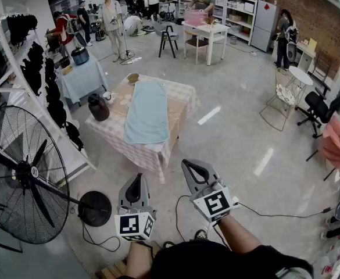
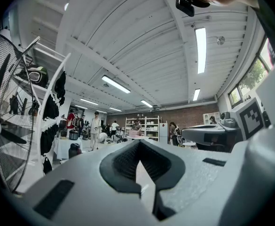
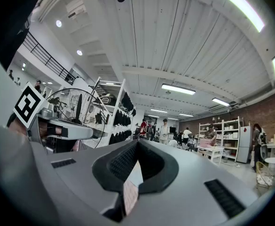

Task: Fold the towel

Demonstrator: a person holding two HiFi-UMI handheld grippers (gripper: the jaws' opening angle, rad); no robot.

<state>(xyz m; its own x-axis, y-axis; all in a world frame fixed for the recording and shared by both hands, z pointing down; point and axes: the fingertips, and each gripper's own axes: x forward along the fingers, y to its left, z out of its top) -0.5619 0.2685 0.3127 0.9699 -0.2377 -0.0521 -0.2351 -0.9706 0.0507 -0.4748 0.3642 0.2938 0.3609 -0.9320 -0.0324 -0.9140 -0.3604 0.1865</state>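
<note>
We hold both grippers low and level, side by side but apart. The left gripper [image 1: 136, 182] sits at 6 o'clock in the head view, jaws pointing to 12. The right gripper [image 1: 190, 167] sits toward 5 o'clock, jaws angled to 11. In each gripper view the jaws are closed on each other, left [image 2: 138, 149] and right [image 3: 136, 147]. The right forearm [image 1: 239, 234] enters from 5 o'clock.

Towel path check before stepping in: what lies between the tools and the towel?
Head view: only bare floor, then the hanging tablecloth before the towel.
</note>
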